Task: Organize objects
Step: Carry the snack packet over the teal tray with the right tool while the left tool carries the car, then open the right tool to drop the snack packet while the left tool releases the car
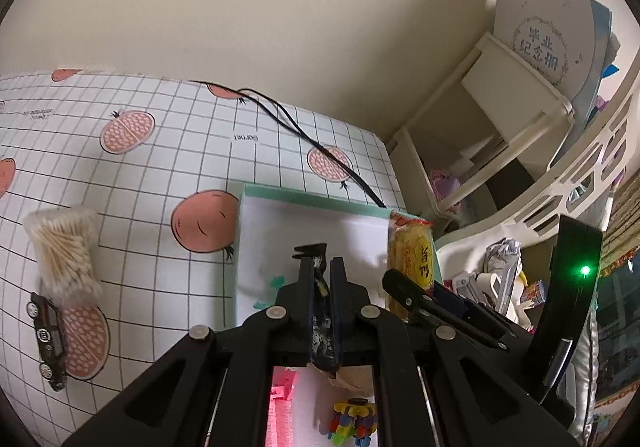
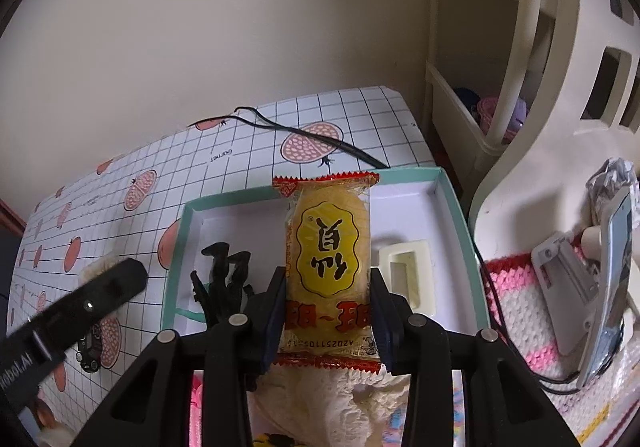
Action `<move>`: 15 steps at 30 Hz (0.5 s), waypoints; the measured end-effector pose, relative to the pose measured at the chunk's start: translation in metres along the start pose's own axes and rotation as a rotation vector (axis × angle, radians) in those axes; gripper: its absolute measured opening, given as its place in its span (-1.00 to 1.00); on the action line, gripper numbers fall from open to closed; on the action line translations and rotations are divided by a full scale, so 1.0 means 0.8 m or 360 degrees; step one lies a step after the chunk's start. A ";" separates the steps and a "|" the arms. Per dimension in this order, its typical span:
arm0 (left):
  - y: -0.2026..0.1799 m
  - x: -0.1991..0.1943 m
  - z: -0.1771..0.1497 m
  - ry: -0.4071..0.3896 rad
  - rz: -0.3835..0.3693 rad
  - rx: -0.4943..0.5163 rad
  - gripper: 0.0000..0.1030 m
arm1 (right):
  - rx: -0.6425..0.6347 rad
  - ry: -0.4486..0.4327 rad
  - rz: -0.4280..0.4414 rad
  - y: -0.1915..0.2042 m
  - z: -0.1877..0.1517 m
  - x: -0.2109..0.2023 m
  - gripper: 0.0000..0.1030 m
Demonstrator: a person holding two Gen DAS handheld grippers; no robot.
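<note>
A yellow snack packet (image 2: 328, 259) with red crimped ends stands upright between the fingers of my right gripper (image 2: 328, 277), which is shut on it above a white box with a teal rim (image 2: 454, 207). The packet (image 1: 412, 259) also shows at the box's right edge (image 1: 312, 199) in the left wrist view. My left gripper (image 1: 322, 263) is shut on a black clip-like object (image 1: 310, 250) over the box's middle. That black object (image 2: 224, 271) appears over the box's left part in the right wrist view, beside a finger (image 2: 116, 283) of the left gripper.
A cream plastic piece (image 2: 404, 275) lies in the box. A cotton swab pack (image 1: 64, 251) and a black toy car (image 1: 48, 335) lie on the checked cloth at left. A black cable (image 1: 300, 127) runs behind the box. A white basket (image 1: 560, 187) and a phone on a stand (image 2: 616, 287) are at right.
</note>
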State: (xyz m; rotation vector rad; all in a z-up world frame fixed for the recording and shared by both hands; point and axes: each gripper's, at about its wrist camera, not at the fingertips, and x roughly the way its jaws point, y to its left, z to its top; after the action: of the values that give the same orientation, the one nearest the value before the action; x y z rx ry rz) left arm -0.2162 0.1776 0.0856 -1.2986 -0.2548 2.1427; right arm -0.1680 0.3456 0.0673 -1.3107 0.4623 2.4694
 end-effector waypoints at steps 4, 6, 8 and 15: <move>0.004 -0.010 0.006 -0.0034 0.0039 -0.0012 -0.82 | 0.0000 -0.0005 0.0041 -0.002 0.000 -0.002 -0.17; 0.007 -0.015 0.009 -0.0051 0.0078 -0.0018 -0.72 | 0.0000 -0.0013 0.0038 -0.002 0.001 -0.004 -0.17; 0.012 -0.021 0.012 -0.0069 0.0111 -0.0024 -0.68 | -0.0004 -0.0019 0.0035 -0.001 0.000 -0.006 -0.17; 0.022 -0.024 0.015 -0.0078 0.0268 -0.0013 -0.38 | -0.0036 -0.0031 0.0028 0.007 0.001 -0.011 -0.17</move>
State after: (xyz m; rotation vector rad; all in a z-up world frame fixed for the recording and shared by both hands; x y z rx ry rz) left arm -0.2270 0.1542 0.0977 -1.3141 -0.1795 2.3189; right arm -0.1659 0.3400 0.0757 -1.2953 0.4446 2.5065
